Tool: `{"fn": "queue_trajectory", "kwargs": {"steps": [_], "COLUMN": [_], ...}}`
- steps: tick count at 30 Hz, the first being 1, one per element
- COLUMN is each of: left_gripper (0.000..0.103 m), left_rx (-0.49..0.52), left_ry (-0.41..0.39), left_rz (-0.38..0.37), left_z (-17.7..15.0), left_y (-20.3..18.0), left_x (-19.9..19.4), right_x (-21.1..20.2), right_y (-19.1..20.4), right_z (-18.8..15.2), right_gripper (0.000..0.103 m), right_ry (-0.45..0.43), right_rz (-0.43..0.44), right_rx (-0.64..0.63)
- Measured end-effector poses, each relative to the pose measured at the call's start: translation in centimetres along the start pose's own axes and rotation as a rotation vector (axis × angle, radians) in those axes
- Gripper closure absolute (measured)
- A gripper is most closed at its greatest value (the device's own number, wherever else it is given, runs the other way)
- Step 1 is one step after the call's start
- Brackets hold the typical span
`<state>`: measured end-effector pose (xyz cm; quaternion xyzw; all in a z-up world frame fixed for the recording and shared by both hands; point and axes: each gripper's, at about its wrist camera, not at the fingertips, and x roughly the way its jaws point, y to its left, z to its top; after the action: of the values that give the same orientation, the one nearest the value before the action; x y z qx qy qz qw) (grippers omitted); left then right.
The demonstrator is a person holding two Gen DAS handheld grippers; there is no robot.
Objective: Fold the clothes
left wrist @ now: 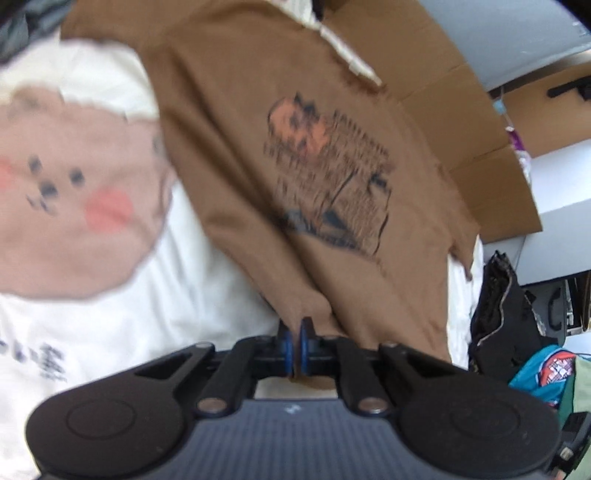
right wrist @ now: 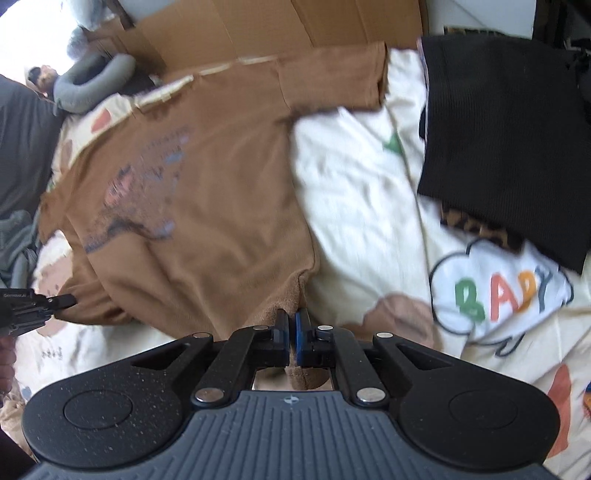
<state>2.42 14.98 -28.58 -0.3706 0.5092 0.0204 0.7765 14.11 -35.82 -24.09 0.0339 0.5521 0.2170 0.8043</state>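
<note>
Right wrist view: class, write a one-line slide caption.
Right tool pinches the brown T-shirt's hem on a cartoon-print bedsheet.

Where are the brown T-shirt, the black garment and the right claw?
brown T-shirt (right wrist: 221, 177): right wrist view, on its chest beside the print.
black garment (right wrist: 498, 140): right wrist view, on its middle.
right claw (right wrist: 291, 332): right wrist view, between its fingertips, pinching the shirt's hem.

Soft cloth, matt plastic and plain cardboard

The brown T-shirt (right wrist: 207, 192) is matt knit cloth with a faded print; under it the cream bedsheet (right wrist: 354, 192) is smooth printed cotton-like fabric. Beside the T-shirt, the black garment (right wrist: 502, 140) shows a fine ribbed weave. Behind the T-shirt, the cardboard (right wrist: 258, 33) is dull brown paperboard. The right gripper (right wrist: 291, 334) is grainy matt black plastic with shiny metal pins.
</note>
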Motion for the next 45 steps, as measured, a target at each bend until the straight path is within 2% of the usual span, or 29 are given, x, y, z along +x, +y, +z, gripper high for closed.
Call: {"fn": "queue_trajectory", "kwargs": {"steps": [10, 19, 23, 31, 40, 42, 45], "left_gripper": [0.099, 0.099, 0.099, 0.099, 0.097, 0.096, 0.087], "left_rx": [0.076, 0.108, 0.131, 0.157, 0.133, 0.128, 0.130], "left_ry": [-0.073, -0.106, -0.092, -0.016, 0.053, 0.068, 0.088], "left_rz": [0.088, 0.176, 0.228, 0.323, 0.220, 0.197, 0.169], "left_z": [3.2, 4.3, 4.2, 3.1, 1.4, 1.0, 0.1], "left_y": [-0.1, 0.9, 0.9, 2.1, 0.6, 0.2, -0.1], "left_x": [-8.3, -13.5, -14.4, -10.7, -5.1, -4.0, -2.6], "right_x": [-2.8, -3.4, -3.0, -0.7, 0.8, 1.0, 1.3], "right_y": [1.4, 2.2, 2.3, 1.4, 0.3, 0.3, 0.2], "right_z": [2.5, 1.5, 0.7, -1.2, -1.7, -1.7, -1.6], "right_gripper": [0.103, 0.103, 0.103, 0.103, 0.103, 0.103, 0.103], "right_ry": [-0.048, -0.011, 0.014, 0.056, 0.075, 0.075, 0.077], "right_rz": [0.056, 0.117, 0.135, 0.116, 0.095, 0.093, 0.091], "right_rx": [-0.037, -0.043, -0.038, -0.005, 0.019, 0.020, 0.023]}}
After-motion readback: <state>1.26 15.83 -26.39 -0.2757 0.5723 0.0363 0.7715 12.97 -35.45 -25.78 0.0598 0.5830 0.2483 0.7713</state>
